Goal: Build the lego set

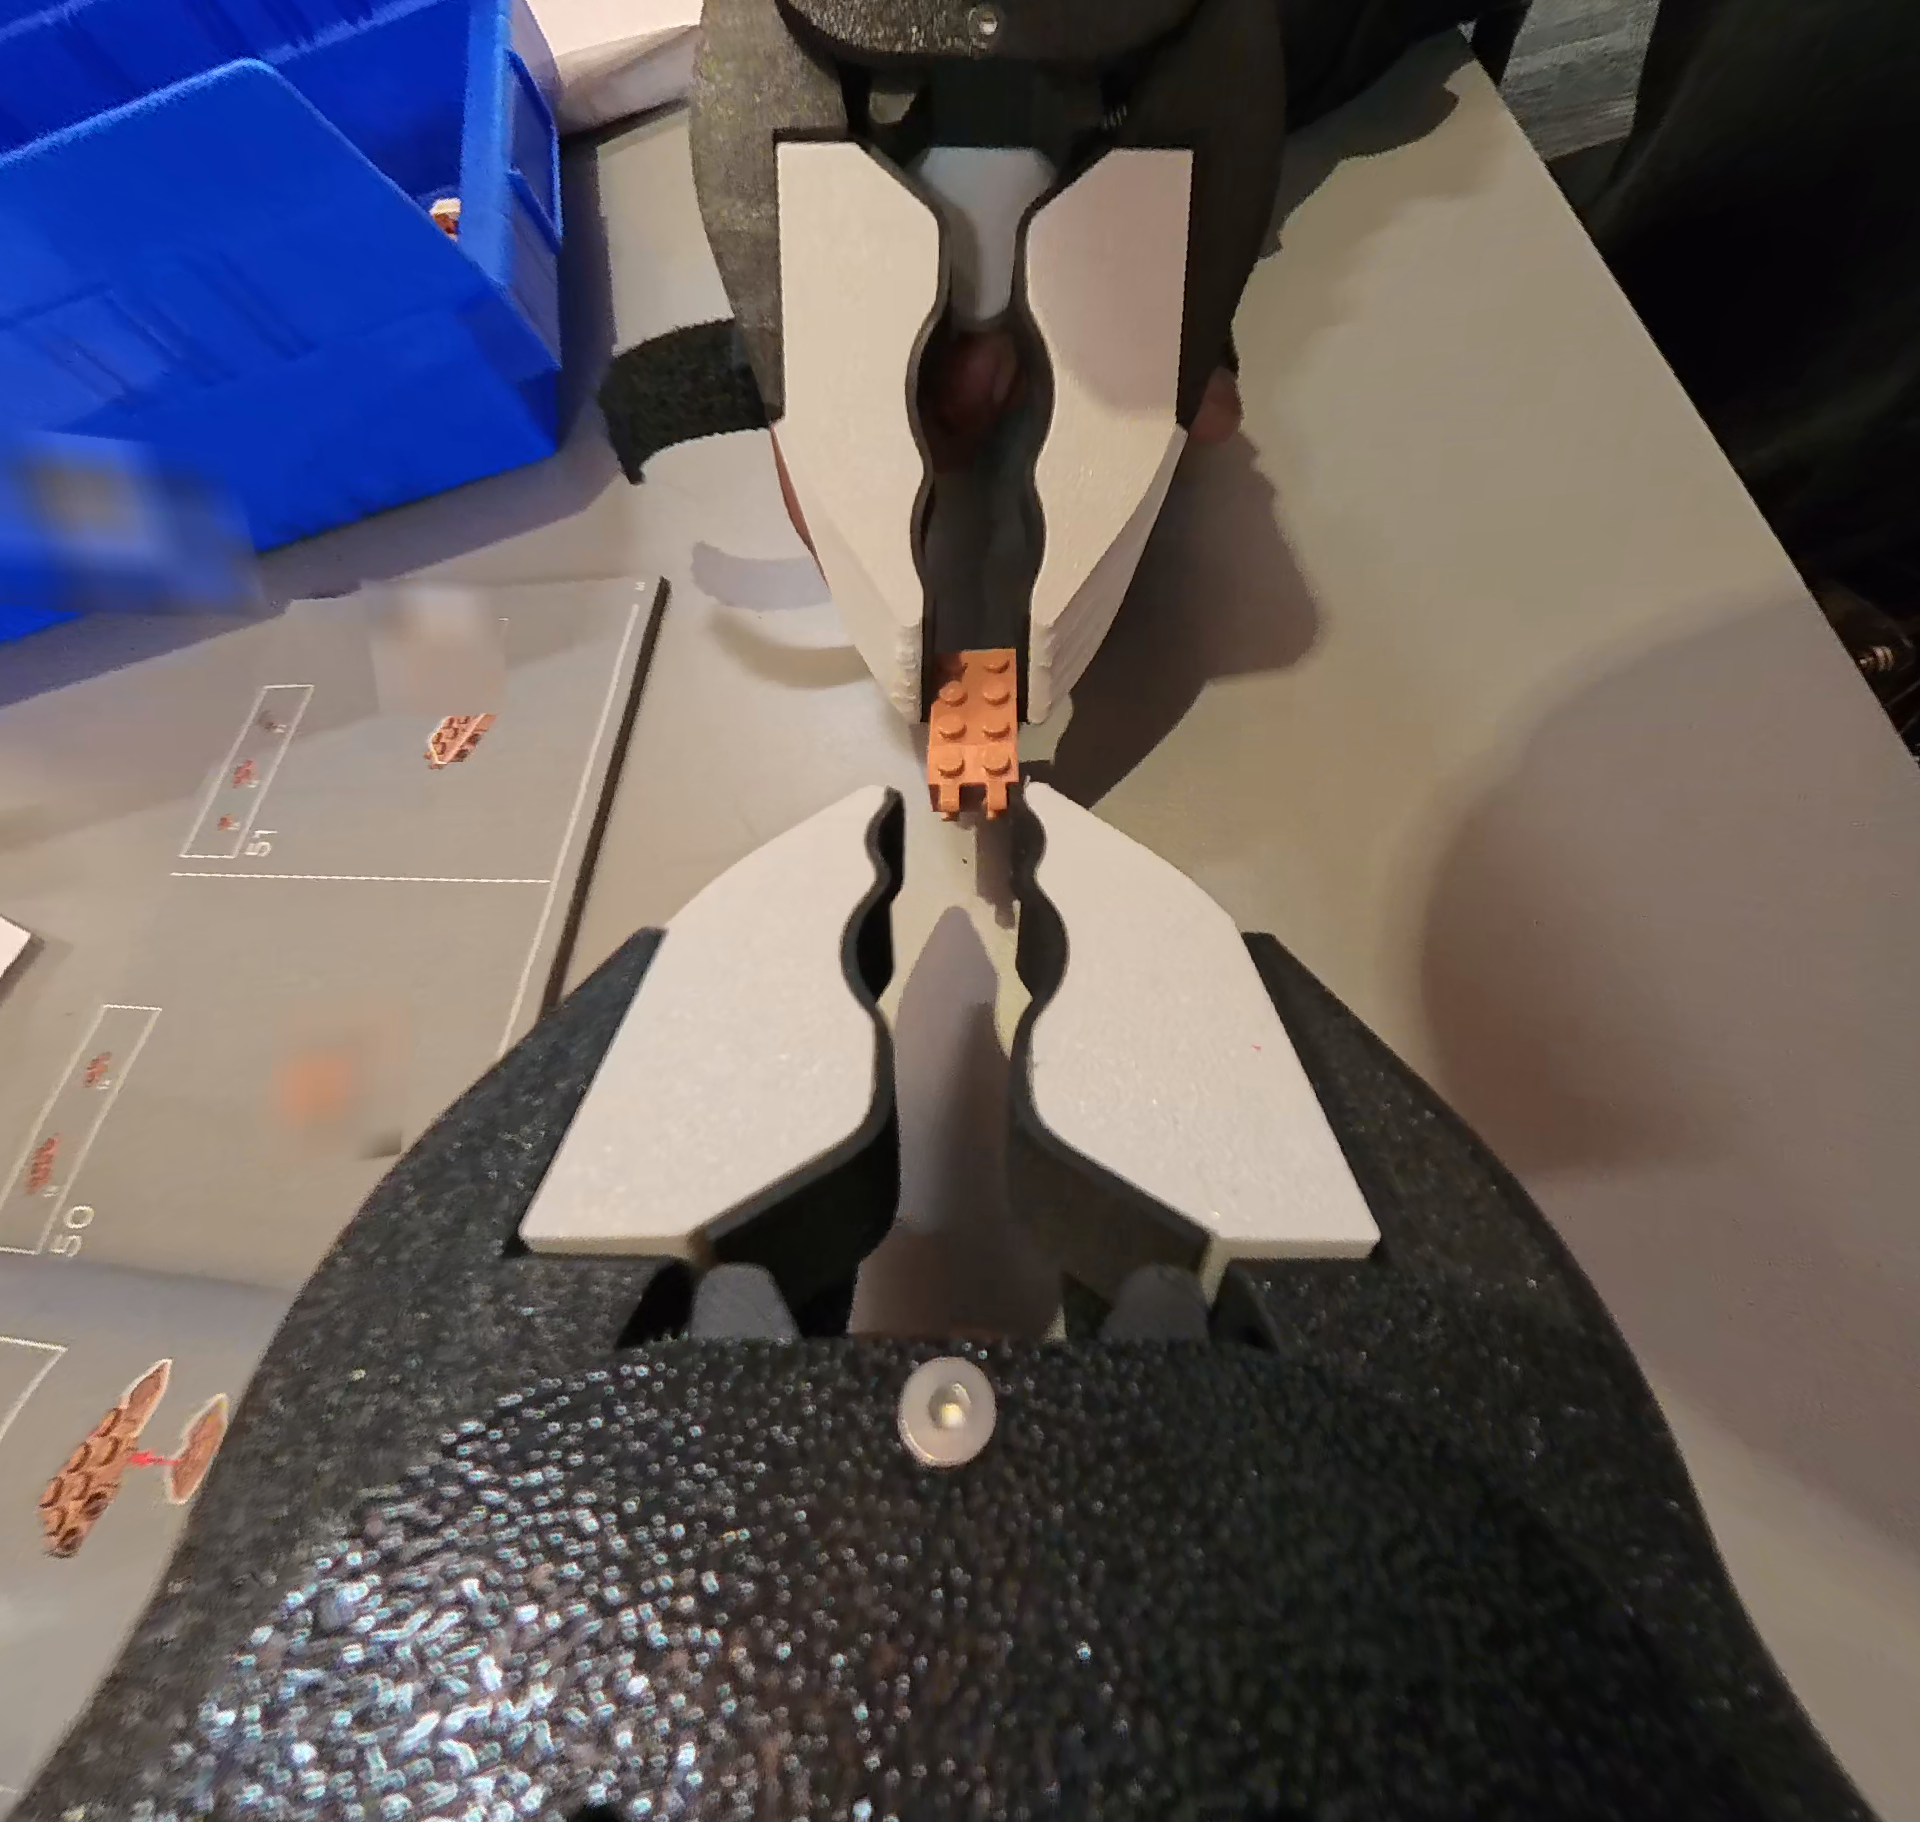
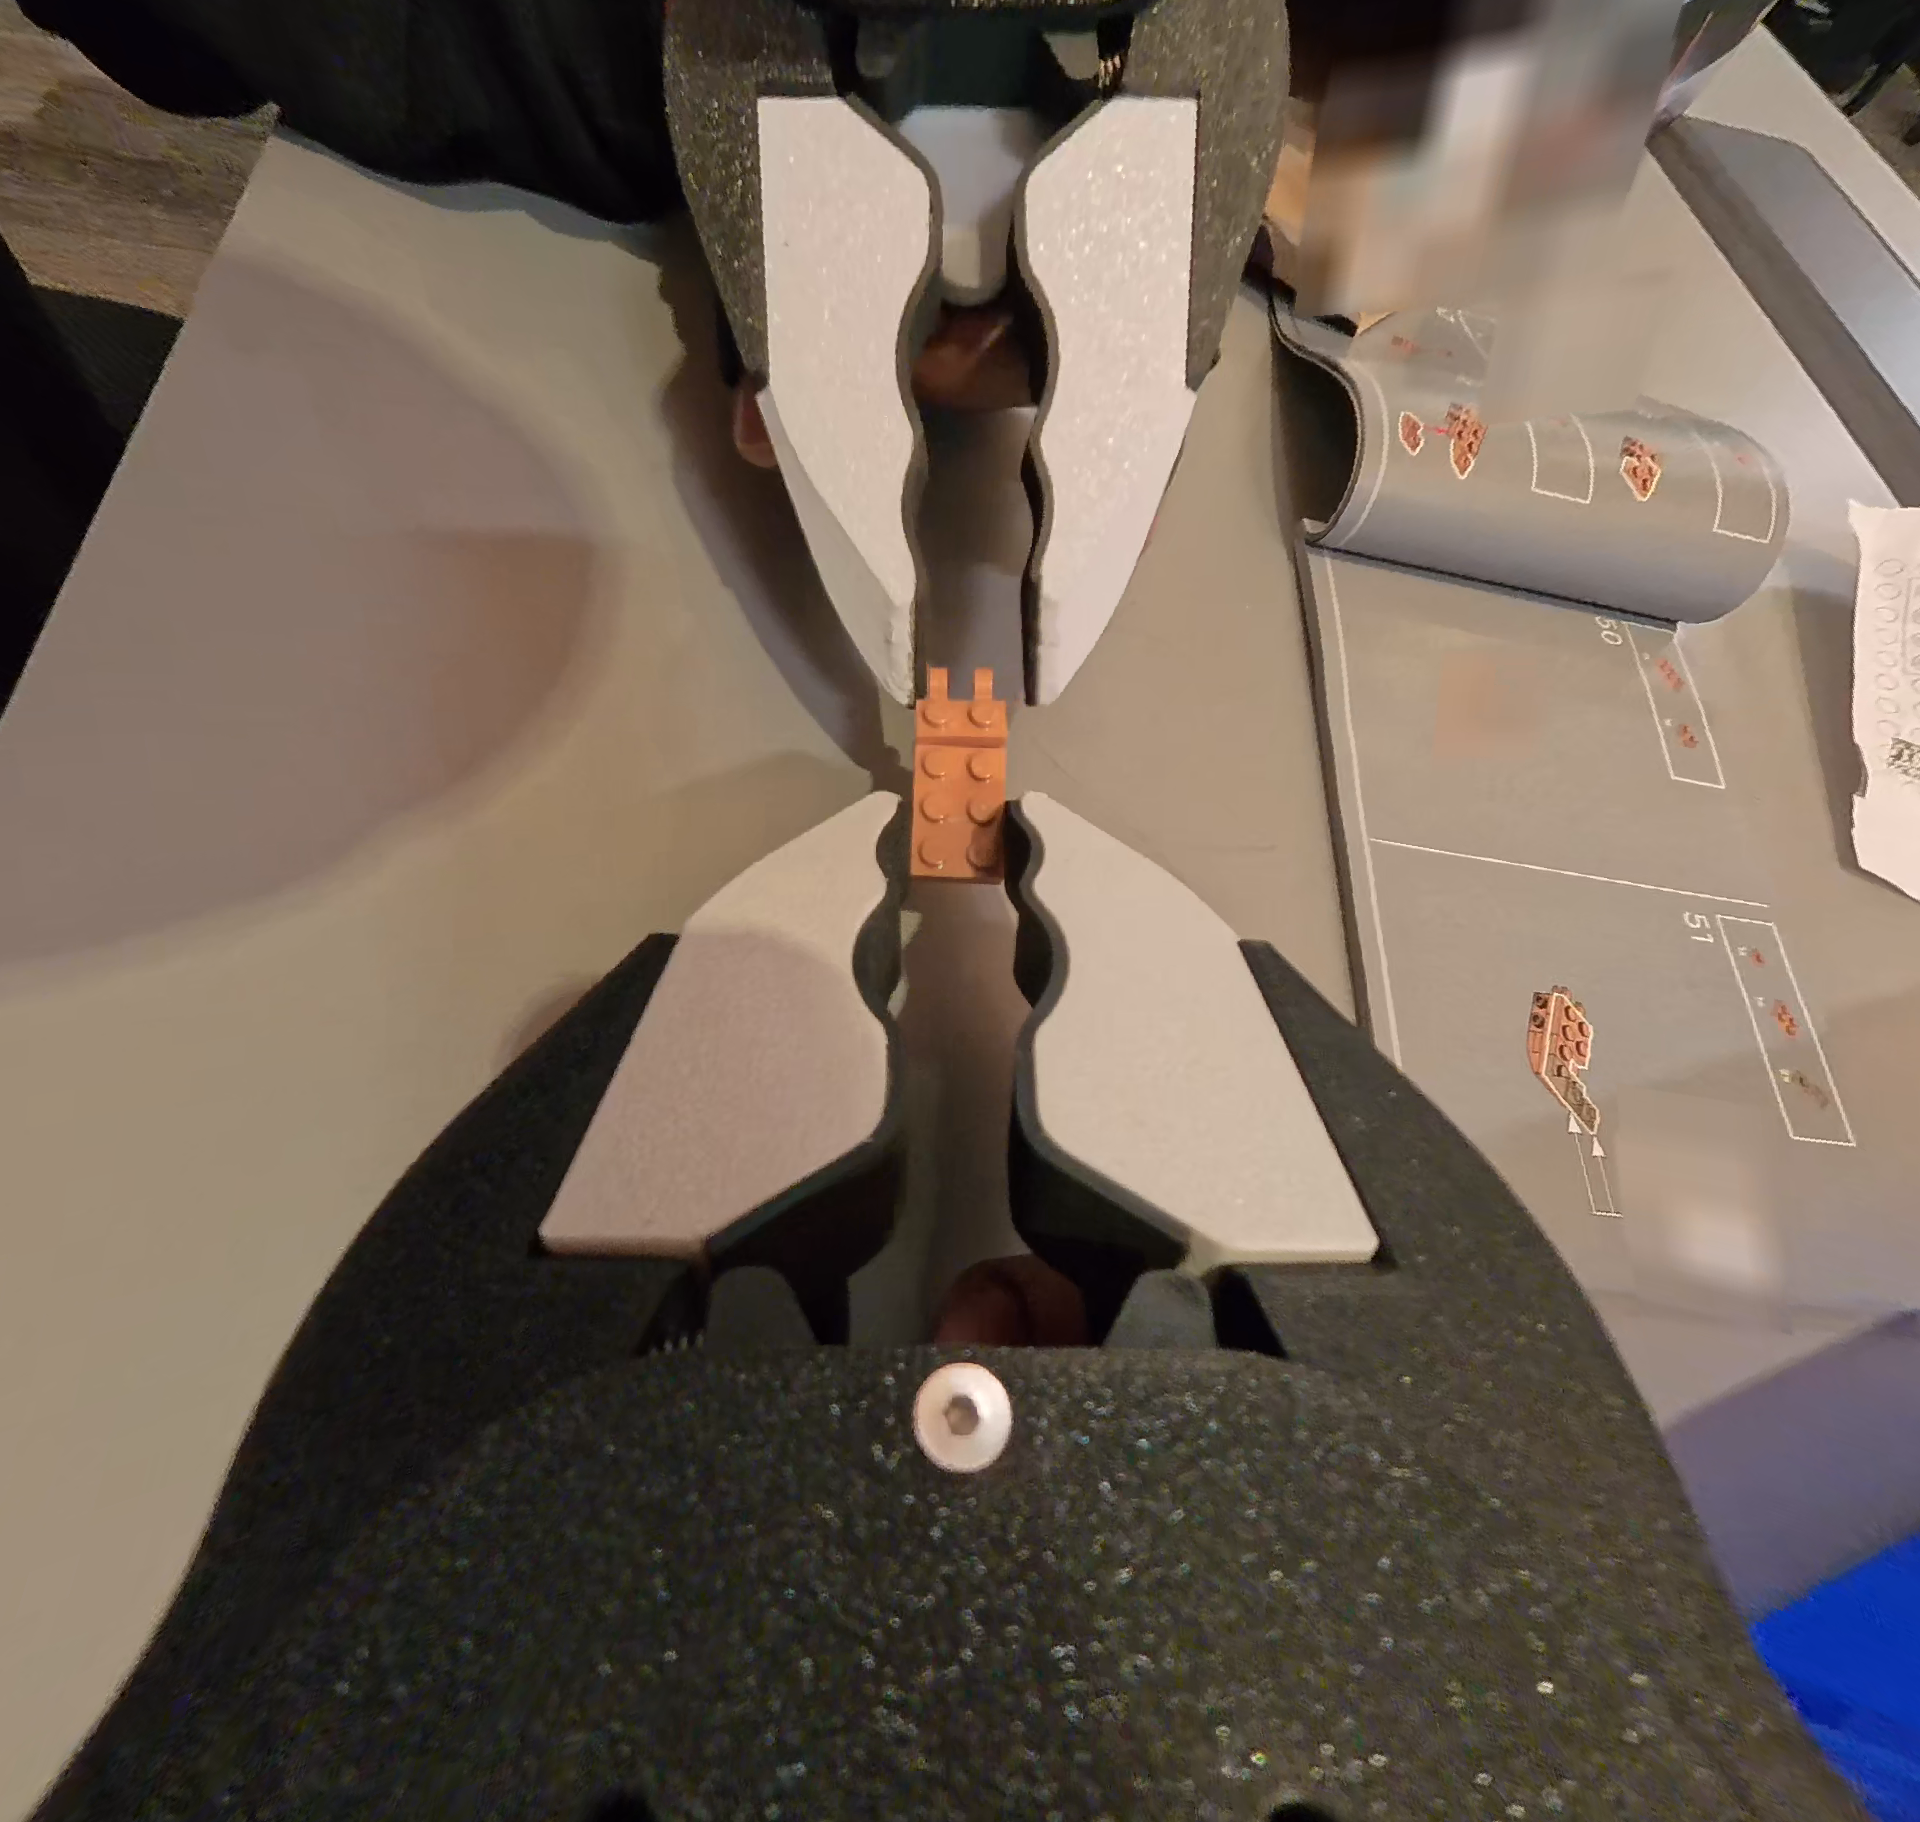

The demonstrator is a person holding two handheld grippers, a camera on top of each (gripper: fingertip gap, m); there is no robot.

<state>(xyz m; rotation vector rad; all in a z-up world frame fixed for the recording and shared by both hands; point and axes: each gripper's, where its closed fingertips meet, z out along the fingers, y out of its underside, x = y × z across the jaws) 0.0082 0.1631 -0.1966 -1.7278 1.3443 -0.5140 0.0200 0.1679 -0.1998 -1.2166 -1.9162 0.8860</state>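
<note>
A grey table (image 1: 1455, 629) carried an open instruction booklet (image 2: 1558, 837), blue bins (image 1: 260, 266) at one edge, and a white paper sheet (image 2: 1886, 692) beside the booklet.

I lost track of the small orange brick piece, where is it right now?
The orange studded piece sits mid-frame in both wrist views, clamped at one end by the right gripper. Its clip end points at the left gripper's open fingertips, above the grey table.
</note>
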